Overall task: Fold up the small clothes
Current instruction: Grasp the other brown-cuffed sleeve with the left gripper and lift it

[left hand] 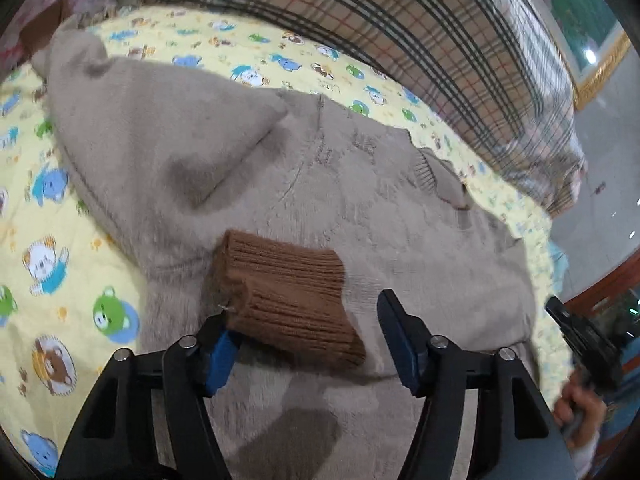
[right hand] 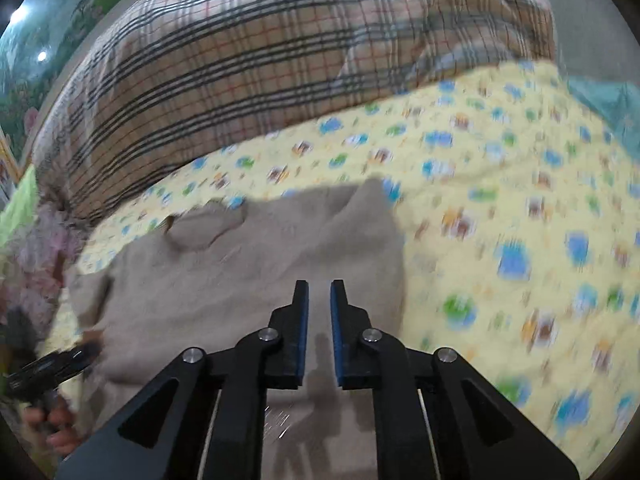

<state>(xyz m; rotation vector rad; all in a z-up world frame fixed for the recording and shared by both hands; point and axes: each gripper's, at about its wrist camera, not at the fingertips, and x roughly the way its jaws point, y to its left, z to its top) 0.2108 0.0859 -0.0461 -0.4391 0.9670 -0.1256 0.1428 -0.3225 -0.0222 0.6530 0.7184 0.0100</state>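
Spread apart, the left gripper [left hand: 308, 332] is poised over one brown ribbed cuff [left hand: 288, 304] of one beige sweater [left hand: 240, 168], laid on a cartoon-print sheet [left hand: 60, 240]. Right gripper [right hand: 319, 300] is seen nearly closed, empty; one plaid quilt [right hand: 240, 60] lies beyond.

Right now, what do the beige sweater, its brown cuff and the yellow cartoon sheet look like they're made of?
Fuzzy beige sweater: soft brushed knit, matte, with a hazy nap; probably wool or acrylic. Brown ribbed cuff: tighter knit with clear parallel ribs. Yellow cartoon-print sheet: smooth, thin printed woven cloth, likely cotton, with light wrinkles.
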